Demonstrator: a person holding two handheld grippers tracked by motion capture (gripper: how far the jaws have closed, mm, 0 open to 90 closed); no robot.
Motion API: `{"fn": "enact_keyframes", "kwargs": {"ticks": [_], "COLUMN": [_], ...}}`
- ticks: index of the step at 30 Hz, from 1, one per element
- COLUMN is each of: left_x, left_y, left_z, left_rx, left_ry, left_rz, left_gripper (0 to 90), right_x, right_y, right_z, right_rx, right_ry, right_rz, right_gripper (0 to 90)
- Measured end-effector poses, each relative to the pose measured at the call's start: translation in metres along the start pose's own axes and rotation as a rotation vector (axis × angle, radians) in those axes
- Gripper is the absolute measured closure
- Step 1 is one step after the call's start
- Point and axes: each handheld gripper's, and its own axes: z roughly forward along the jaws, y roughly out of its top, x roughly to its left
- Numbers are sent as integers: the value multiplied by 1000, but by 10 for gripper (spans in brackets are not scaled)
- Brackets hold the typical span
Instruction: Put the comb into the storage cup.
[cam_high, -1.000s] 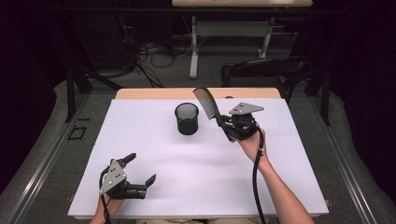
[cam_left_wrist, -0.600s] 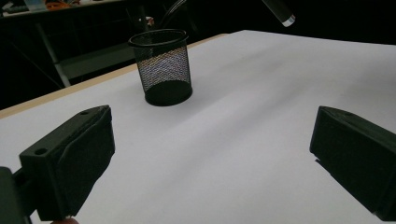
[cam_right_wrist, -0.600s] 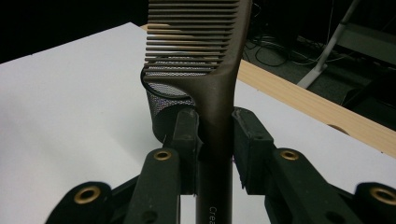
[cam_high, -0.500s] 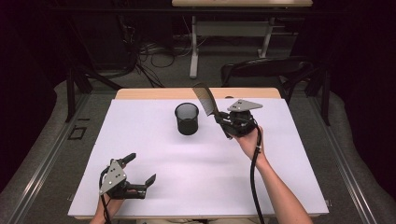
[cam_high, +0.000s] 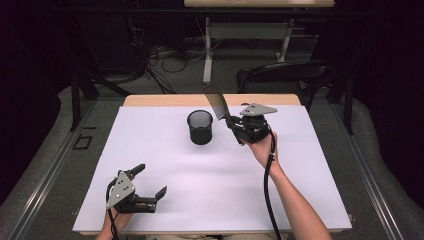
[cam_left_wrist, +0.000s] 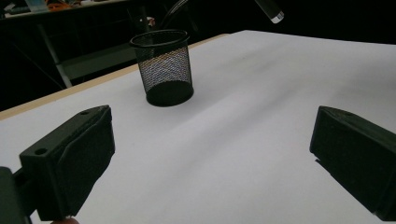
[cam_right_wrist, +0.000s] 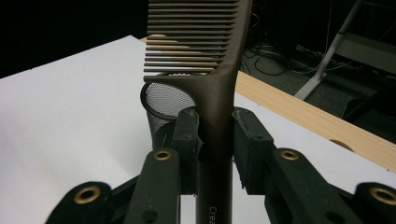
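- At the near left of the table (cam_high: 165, 210), in the high view, the left tongs (cam_high: 148, 186) lie low over the white sheet in the person's left hand (cam_high: 118, 216). The jaws stand wide apart and there is nothing between them.
- The left gripper view shows the same two black jaws far apart, with bare white surface between, and beyond them the mesh cup (cam_left_wrist: 162, 65) seen from the side, so that its dark bottom and its fine wire wall are clear.
- At the top of that view a dark rod with a pale tip (cam_left_wrist: 270, 9) hangs in; what it is I cannot tell.
- Further, right of the middle, the right hand (cam_high: 262, 147) holds the right tongs (cam_high: 230, 124) above the table. They are closed on the handle of a dark brown comb (cam_high: 216, 102), which points up and to the far left.
- The right gripper view shows the grip from close: both pads press the comb (cam_right_wrist: 215, 112) handle, the teeth point left, and the mesh cup (cam_right_wrist: 163, 105) stands just behind, partly covered by the comb.
- On the handle the letters "Crea" can be read; the rest is cut off by the picture edge.
- The mesh cup (cam_high: 200, 127) stands upright on the far middle of the table, left of the right tongs and apart from them.
- Behind the table are a black chair (cam_high: 285, 75), cables (cam_high: 165, 60) on the floor and the legs of another table (cam_high: 207, 45).
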Motion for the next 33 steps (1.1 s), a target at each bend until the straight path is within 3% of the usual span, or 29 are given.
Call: {"fn": "enact_keyframes", "kwargs": {"ticks": [33], "left_x": [0], "left_y": [0], "left_z": [0], "left_rx": [-5], "left_ry": [3], "left_rz": [-2], "left_gripper": [1], "right_x": [-1], "right_y": [18], "right_z": [18], "right_rx": [-45], "right_ry": [-8], "right_rz": [15], "right_gripper": [724]}}
